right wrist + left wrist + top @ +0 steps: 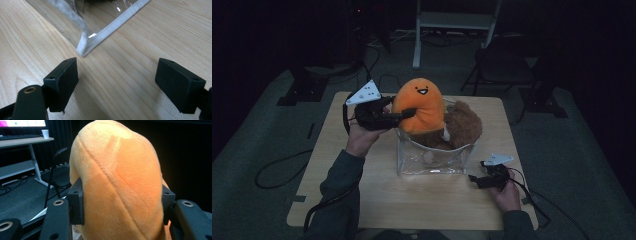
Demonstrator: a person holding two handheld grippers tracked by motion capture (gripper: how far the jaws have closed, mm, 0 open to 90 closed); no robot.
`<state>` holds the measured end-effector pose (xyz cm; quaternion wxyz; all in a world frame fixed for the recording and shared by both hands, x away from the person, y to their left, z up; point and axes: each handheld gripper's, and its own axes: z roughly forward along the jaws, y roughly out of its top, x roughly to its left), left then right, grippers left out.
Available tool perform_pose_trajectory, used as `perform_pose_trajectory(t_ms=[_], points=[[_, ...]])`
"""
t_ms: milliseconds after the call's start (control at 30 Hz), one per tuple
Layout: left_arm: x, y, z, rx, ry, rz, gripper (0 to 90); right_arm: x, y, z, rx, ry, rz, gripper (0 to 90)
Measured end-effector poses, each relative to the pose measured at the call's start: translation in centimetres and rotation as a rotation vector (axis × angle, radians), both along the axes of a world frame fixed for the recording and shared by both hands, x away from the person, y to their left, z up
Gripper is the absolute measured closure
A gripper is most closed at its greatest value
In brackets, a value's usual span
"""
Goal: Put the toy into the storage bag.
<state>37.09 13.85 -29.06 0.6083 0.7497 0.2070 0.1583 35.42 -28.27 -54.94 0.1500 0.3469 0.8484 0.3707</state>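
Pale wood bench (362, 190) on grey carpet, room pretty dark all around. Further back: one folding chair (502, 65), one white desk frame (452, 22), cables snaking over the floor.

On the bench: one clear plastic bag (432, 160) with white trim, standing open. Two plush toys total: one orange plush (418, 105) with a smiley face (upright, over the bag's left half, bottom at the opening) and one brown plush (464, 125) already sitting inside the bag, just beside the orange one.

Two claws. Left claw (404, 114) about half open and clamped on the orange plush, pads (76, 203) pressed into both sides of it. Right claw (117, 85) spread wide, holding nothing, low over the bench near the bag's right front corner (83, 51).
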Motion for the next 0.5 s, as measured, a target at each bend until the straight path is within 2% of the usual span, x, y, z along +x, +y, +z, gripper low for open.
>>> perform_pose_trajectory(t_ms=[500], points=[[0.93, -0.40, -0.72, 0.015, 0.012, 0.023, 42.6, 0.00, 0.00, 0.00, 0.000, 0.000, 0.000, 17.9]])
